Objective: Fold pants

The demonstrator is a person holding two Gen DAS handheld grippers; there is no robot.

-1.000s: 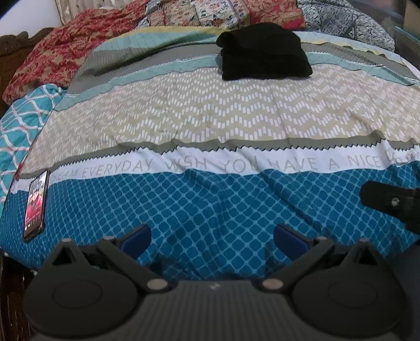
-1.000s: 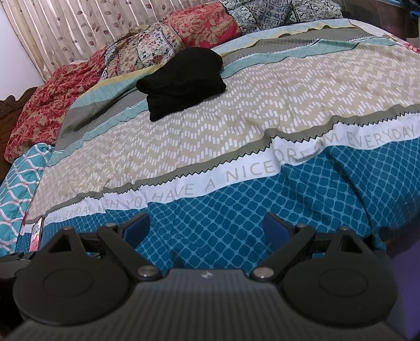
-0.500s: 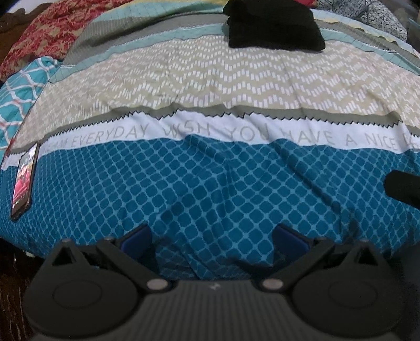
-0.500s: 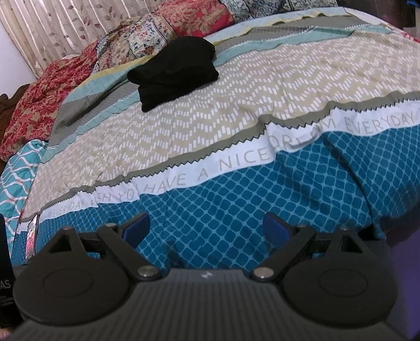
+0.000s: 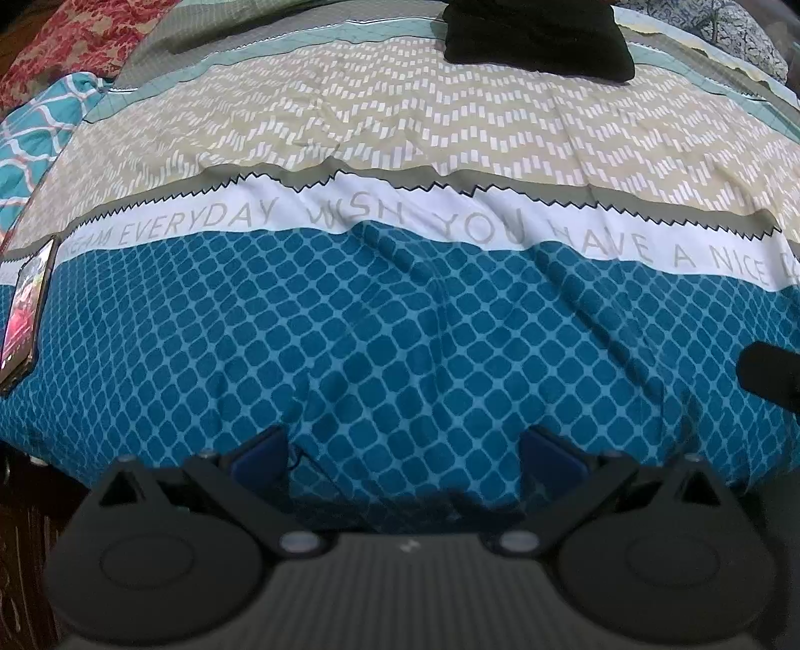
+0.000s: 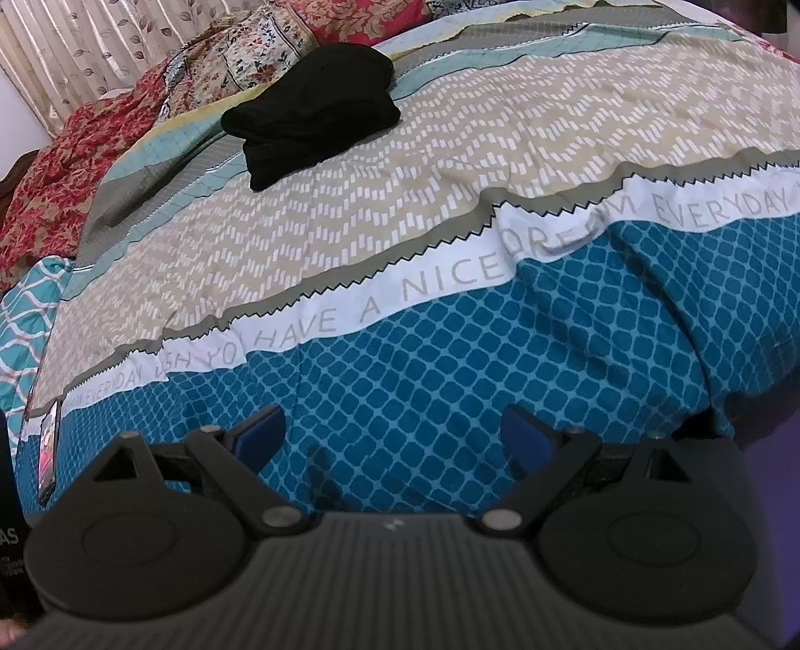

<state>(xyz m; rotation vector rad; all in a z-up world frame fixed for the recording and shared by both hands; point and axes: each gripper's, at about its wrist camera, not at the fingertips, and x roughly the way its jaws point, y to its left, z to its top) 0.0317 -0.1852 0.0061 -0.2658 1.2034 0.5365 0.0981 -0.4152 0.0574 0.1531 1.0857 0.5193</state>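
At the far left, a phone [image 5: 24, 320] lies flat on the bed, near the left edge of the bedspread [image 5: 400, 325]. Its screen is lit and its long side runs away from the camera. In the right wrist view the same phone [image 6: 48, 452] shows at the lower left.

Next come the left tongs [image 5: 407, 452]. They are wide open, with blue pads [image 5: 260, 450] far apart. Nothing is between them. They hang over the near edge of the bed, above the blue part with the diamond shapes.

The bedspread has stripes going from side to side: blue near us, then a white band with gray words, then tan with little white marks, then gray and light teal.

The black pants [image 5: 537, 37] sit far back on the bed, on the tan and teal stripes. They are folded into a thick bundle. In the right wrist view the pants [image 6: 312, 112] look longer one way. That long way runs from near left to far right, slanted across the stripes. The thicker, rounder end points to the far right, toward the flowery pillows [image 6: 260, 50].

The right tongs [image 6: 392, 435] are wide open too, and hold nothing. They are also over the near blue part, well apart from the pants. A dark bit of the right tongs [image 5: 770, 372] shows at the right edge of the left wrist view.
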